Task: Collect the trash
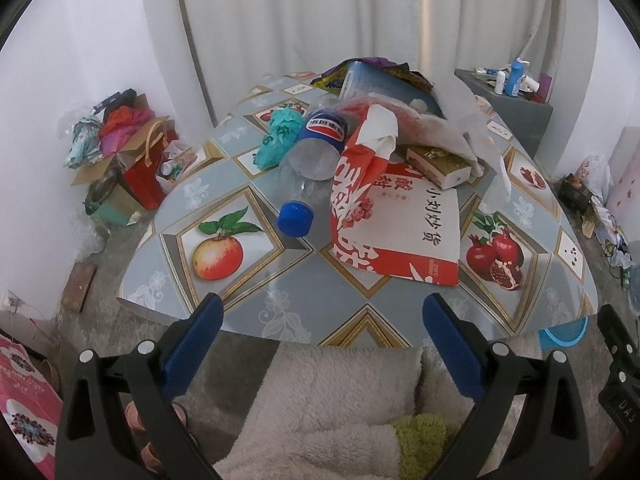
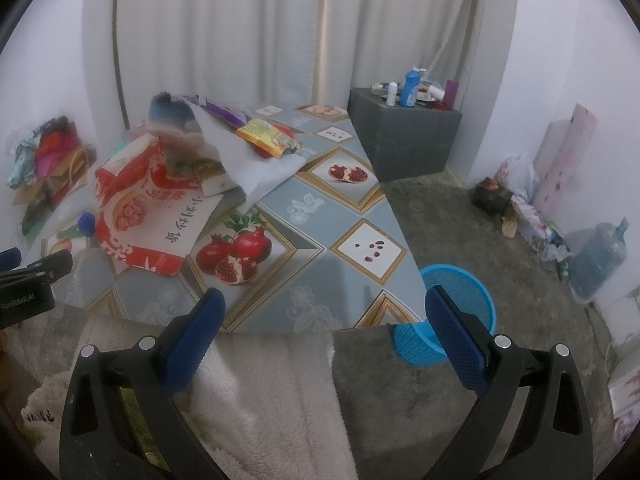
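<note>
Several readable labels: 小刘炒货 in black on the white face of the red paper bag [image 1: 394, 232], large white characters on its red side; blue-and-red logo band on the clear plastic bottle [image 1: 316, 148] (brand lettering too small to read); "GenRobot.AI" on the black body at the left edge of the right wrist view.
Trash pile: bag, bottle with blue cap [image 1: 295, 219], teal crumpled wrapper [image 1: 278, 138], small tan box [image 1: 438, 164], white paper [image 2: 256, 168] and yellow snack wrapper [image 2: 268, 136], all bunched on the far-left half of the table [image 1: 280, 320].
Table edges: near edge just beyond both sets of fingertips; right corner tapering next to the blue mesh bin [image 2: 460, 312], which stands on the grey carpet.
Open room: bare fruit-print cloth along the near strip and the whole right side of the table; clear carpet between bin and grey cabinet [image 2: 404, 148].
Left gripper [image 1: 322, 320]: spread wide, holding nothing, poised over the near edge, apart from the bag.
Right gripper [image 2: 324, 316]: spread wide too, holding nothing, right finger overlapping the bin in view.
</note>
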### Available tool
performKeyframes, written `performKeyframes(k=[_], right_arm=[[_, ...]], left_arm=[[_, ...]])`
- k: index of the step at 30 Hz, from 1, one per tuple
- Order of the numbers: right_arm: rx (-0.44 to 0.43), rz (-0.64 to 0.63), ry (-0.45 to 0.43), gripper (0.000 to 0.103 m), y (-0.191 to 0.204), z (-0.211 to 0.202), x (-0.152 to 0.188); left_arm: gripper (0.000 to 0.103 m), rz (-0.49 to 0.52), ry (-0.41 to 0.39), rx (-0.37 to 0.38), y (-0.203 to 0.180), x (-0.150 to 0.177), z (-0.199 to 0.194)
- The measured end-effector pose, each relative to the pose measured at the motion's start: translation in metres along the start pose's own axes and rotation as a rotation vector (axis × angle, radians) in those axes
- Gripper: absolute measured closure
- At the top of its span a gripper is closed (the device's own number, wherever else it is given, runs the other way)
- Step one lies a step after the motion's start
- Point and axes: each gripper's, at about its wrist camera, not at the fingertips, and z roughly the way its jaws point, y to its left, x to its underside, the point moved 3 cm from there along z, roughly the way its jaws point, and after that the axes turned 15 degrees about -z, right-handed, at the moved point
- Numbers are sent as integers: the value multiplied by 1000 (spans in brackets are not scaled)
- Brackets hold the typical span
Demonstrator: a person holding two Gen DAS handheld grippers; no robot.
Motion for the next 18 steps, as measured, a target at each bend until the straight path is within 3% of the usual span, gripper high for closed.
performKeyframes(k=[18], right_arm=[[-20,22,8,8,2,7,1]], left_arm=[[5,14,33,0,1,0,6]])
